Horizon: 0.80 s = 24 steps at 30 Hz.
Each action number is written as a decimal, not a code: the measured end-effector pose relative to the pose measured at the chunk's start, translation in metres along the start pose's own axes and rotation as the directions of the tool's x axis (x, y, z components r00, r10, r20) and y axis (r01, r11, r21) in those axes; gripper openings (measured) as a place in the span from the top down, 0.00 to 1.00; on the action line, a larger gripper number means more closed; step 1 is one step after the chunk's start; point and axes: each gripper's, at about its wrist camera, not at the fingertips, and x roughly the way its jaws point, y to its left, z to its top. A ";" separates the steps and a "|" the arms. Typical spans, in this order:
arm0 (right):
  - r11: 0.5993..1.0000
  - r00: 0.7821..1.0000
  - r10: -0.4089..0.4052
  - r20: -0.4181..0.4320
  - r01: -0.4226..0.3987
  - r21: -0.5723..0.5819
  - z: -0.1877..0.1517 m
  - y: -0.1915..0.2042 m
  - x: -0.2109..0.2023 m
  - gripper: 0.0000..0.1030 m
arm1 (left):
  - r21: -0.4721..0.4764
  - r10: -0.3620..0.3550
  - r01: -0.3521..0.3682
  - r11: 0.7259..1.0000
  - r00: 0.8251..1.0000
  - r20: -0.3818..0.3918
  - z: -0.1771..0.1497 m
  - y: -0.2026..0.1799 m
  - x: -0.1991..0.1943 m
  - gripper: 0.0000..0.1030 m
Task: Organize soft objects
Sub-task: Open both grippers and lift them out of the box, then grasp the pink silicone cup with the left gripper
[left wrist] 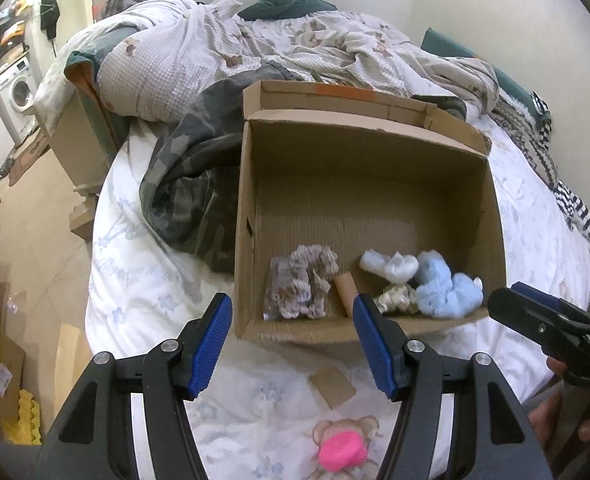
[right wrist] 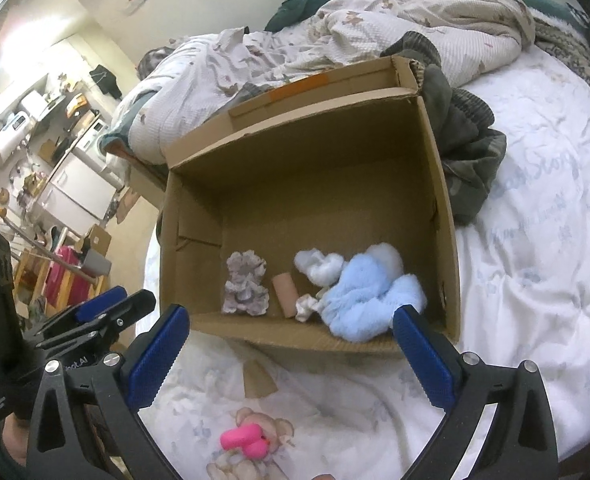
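An open cardboard box (left wrist: 375, 136) (right wrist: 307, 136) stands on the bed. Inside near its front wall lie a grey-pink scrunchie (left wrist: 307, 284) (right wrist: 245, 284), a tan roll (left wrist: 345, 288) (right wrist: 285, 292), a white fluffy piece (left wrist: 391, 266) (right wrist: 319, 266), a small cream piece (left wrist: 397, 298) (right wrist: 306, 306) and a light blue plush (left wrist: 443, 288) (right wrist: 367, 296). A pink soft object (left wrist: 341, 450) (right wrist: 245, 440) lies on the sheet in front of the box. My left gripper (left wrist: 293, 344) is open and empty, before the box's front wall. My right gripper (right wrist: 291, 354) is open and empty; it also shows in the left wrist view (left wrist: 535, 312).
A small cardboard scrap (left wrist: 333, 386) (right wrist: 259, 380) lies on the sheet by the box. A camouflage garment (left wrist: 191, 184) (right wrist: 467, 152) and a rumpled duvet (left wrist: 255, 44) lie behind the box. Floor with boxes and a washing machine (left wrist: 15, 92) lies left of the bed.
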 end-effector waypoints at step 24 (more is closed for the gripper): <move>0.996 0.995 -0.043 -0.086 0.050 0.079 -0.044 -0.025 -0.001 0.00 | 0.036 -0.092 0.117 0.992 0.908 -0.409 -0.094 -0.028 0.056 0.41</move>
